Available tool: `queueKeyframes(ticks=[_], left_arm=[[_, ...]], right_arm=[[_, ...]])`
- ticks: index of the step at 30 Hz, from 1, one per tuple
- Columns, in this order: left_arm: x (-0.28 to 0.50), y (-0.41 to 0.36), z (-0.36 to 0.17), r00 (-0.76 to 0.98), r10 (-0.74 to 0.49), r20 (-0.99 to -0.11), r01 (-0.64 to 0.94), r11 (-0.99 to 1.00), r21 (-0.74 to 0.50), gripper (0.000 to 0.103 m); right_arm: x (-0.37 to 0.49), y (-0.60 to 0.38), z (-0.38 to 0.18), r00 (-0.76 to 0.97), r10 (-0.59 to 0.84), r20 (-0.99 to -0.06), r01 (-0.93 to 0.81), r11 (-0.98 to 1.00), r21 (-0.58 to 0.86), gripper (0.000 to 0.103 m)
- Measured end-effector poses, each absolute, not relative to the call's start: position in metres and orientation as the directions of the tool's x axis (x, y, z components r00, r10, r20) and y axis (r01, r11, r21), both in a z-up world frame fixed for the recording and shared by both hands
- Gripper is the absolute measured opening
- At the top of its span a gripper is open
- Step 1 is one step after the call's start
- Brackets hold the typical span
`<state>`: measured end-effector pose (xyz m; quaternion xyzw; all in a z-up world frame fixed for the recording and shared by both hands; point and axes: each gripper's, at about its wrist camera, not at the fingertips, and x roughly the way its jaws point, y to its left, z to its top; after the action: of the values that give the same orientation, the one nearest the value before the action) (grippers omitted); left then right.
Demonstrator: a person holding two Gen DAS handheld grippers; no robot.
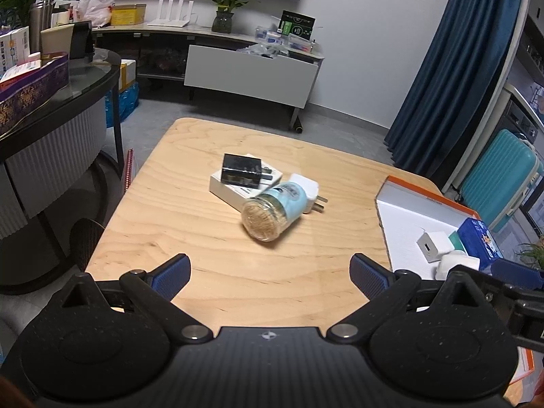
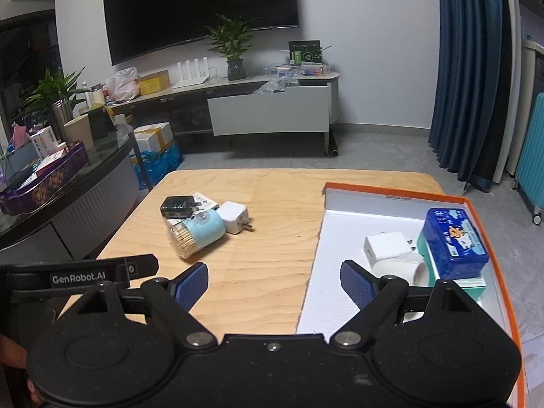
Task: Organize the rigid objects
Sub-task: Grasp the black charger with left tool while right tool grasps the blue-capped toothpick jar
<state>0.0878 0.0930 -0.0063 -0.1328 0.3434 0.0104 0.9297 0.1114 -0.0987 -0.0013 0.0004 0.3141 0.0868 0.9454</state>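
Orange-rimmed box (image 2: 391, 194) holds a blue tin (image 2: 454, 243) and white charger (image 2: 386, 246).

My left matte black plastic two-finger gripper (image 1: 270, 273) carries two ribbed blue rubber finger pads (image 1: 171, 277) on black linkage arms. Silver pivot screws sit at the arm bases, and a small cross-shaped emblem marks the housing centre. My right matte black plastic two-finger gripper (image 2: 274, 285) is built the same, with raised round discs and triangular cut-outs. A black strap reads "GenRobot.AI" in white.
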Motion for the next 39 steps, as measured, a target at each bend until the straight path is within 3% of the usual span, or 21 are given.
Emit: queueKeyframes(ticks=[28, 39], left_arm=[[0.108, 0.13, -0.011, 0.754, -0.018, -0.657, -0.18, 0.956, -0.232, 0.103], [0.11, 0.162, -0.012, 0.753, 0.044, -0.657, -0.253, 0.941, -0.227, 0.103]], right_arm=[[0.156, -0.055, -0.025, 0.734, 0.235, -0.637, -0.268, 0.962, 0.046, 0.1], [0.213, -0.025, -0.046, 0.679, 0.291, -0.674, -0.263, 0.954, 0.146, 0.1]])
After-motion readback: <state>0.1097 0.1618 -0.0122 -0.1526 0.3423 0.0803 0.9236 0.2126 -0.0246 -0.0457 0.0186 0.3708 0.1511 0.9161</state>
